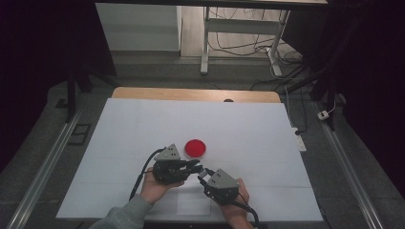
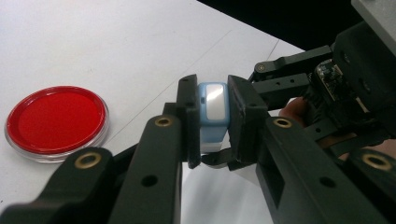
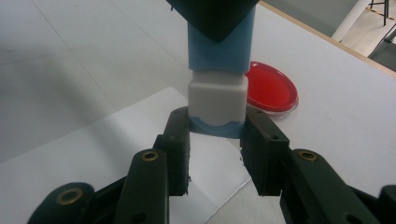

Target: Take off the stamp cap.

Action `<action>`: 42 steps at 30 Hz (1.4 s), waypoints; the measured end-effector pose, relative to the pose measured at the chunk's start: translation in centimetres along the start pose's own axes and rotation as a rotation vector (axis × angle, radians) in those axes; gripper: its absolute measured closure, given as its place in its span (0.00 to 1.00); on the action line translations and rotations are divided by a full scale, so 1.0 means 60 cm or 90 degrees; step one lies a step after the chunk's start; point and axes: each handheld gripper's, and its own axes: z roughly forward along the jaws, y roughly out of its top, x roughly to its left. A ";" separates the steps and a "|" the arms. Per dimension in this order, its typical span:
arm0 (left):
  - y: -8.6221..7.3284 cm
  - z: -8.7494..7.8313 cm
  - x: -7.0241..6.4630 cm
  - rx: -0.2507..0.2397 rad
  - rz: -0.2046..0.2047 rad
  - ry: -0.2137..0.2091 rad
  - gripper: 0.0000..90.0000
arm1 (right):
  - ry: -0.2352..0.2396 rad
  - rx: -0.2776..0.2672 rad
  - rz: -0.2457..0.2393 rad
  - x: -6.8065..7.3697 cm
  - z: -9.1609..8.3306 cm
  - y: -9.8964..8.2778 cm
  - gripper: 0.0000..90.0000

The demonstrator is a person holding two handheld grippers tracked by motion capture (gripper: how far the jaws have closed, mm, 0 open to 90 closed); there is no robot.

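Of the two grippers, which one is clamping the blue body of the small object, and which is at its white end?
The left gripper clamps the blue body. The right gripper has its jaws around the white end, beside the red dish.

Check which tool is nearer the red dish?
Left. The left tool sits just below the red dish; the right tool is further toward the person.

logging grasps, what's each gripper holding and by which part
Both hold one small blue and white block: the left gripper clamps its blue part, the right gripper pinches its other, blue-edged end.
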 end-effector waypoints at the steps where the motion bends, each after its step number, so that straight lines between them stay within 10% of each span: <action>1: 0.000 0.000 0.000 0.000 0.000 0.000 0.84 | -0.002 0.000 -0.001 0.000 0.000 0.000 0.70; 42: -0.003 0.001 -0.003 -0.015 -0.005 0.007 0.84 | -0.028 -0.008 -0.022 0.008 -0.003 -0.002 0.72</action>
